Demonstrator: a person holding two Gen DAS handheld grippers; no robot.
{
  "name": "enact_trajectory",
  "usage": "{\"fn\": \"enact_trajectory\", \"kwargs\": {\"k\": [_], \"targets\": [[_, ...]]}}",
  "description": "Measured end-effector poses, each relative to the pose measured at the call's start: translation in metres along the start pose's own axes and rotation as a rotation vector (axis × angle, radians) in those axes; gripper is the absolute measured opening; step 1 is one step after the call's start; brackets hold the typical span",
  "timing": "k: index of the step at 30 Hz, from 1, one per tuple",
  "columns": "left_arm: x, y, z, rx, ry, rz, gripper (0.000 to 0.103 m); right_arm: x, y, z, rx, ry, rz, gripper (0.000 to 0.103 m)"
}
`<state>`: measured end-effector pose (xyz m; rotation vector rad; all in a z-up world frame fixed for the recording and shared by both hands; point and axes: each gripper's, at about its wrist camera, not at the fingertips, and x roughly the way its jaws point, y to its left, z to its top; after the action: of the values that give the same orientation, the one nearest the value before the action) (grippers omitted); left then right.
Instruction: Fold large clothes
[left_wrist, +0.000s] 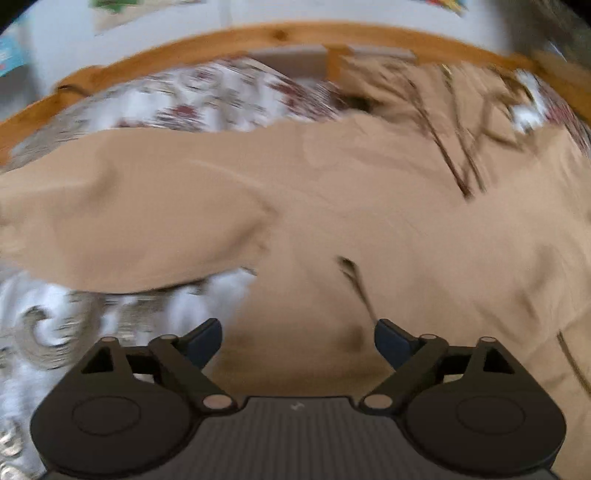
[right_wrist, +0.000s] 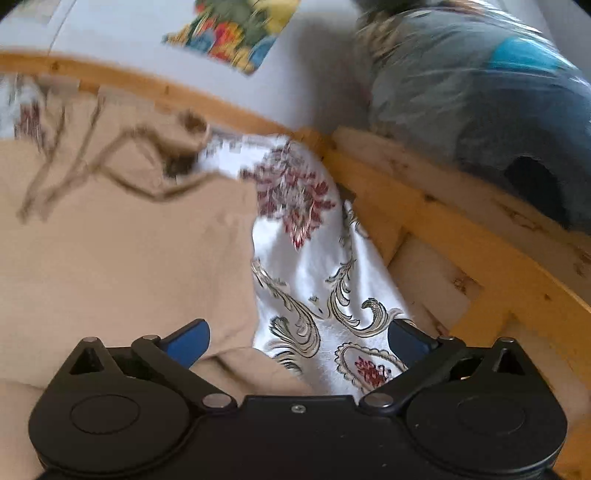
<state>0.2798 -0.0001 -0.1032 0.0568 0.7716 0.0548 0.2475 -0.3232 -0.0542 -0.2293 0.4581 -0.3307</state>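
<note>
Lettering on tan garment (left_wrist: 369, 192) is blurred, unreadable.

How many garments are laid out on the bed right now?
1: a tan garment spread across the patterned bedspread, its edge visible in the right wrist view. Others may lie outside both views.

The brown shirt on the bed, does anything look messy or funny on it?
Somewhat. The brown garment has a flap doubled over unevenly on its left, and its far end is bunched.
</note>
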Motion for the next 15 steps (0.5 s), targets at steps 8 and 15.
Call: {"fn": "enact_trajectory", "kwargs": {"k": [8, 15], "targets": [[-0.031, 0.086, 0.022, -0.162, -0.105, 0.272, 0.102, -0.070, 0.043, 0.002, 0.118, -0.060, 0.325, 0.102], [-0.031, 0.176, 0.034, -0.401, -0.191, 0.460, 0.088, -0.076, 0.077, -0.017, 0.013, 0.015, 0.444, 0.102]]}}
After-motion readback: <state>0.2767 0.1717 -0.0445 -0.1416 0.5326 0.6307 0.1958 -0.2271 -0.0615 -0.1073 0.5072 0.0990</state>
